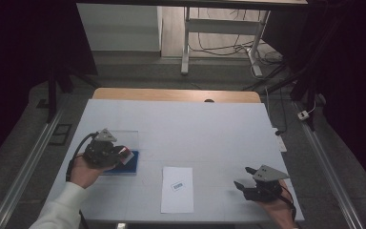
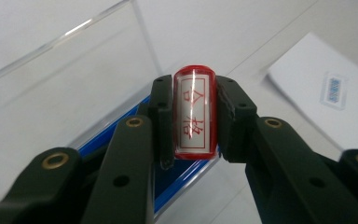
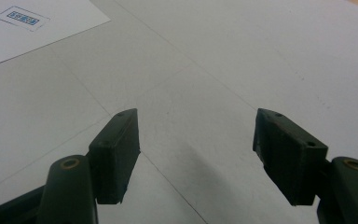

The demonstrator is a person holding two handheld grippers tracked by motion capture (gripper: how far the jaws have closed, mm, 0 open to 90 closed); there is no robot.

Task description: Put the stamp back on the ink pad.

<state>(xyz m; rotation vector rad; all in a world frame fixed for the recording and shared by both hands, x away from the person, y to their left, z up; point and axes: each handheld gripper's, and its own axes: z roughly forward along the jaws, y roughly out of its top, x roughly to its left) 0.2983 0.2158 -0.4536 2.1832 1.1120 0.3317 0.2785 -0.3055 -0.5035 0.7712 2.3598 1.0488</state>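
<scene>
My left gripper (image 2: 195,116) is shut on a red stamp (image 2: 194,114) whose white face with red characters points at the camera. In the high view the left gripper (image 1: 126,155) holds the stamp (image 1: 127,154) just above a blue ink pad case (image 1: 126,165) with its clear lid (image 1: 119,138) standing open. The blue case edge (image 2: 121,128) shows behind the jaws. A white sheet of paper (image 1: 177,189) with a small blue printed box (image 1: 177,185) lies at the table's front middle. My right gripper (image 1: 242,177) rests open at the front right, nothing between its fingers (image 3: 116,154).
The white table top (image 1: 195,129) ends in a wooden strip at the far side. Beyond it stand a metal desk frame (image 1: 219,43) and floor cables. The paper's corner (image 3: 32,28) lies at the upper left of the right gripper view.
</scene>
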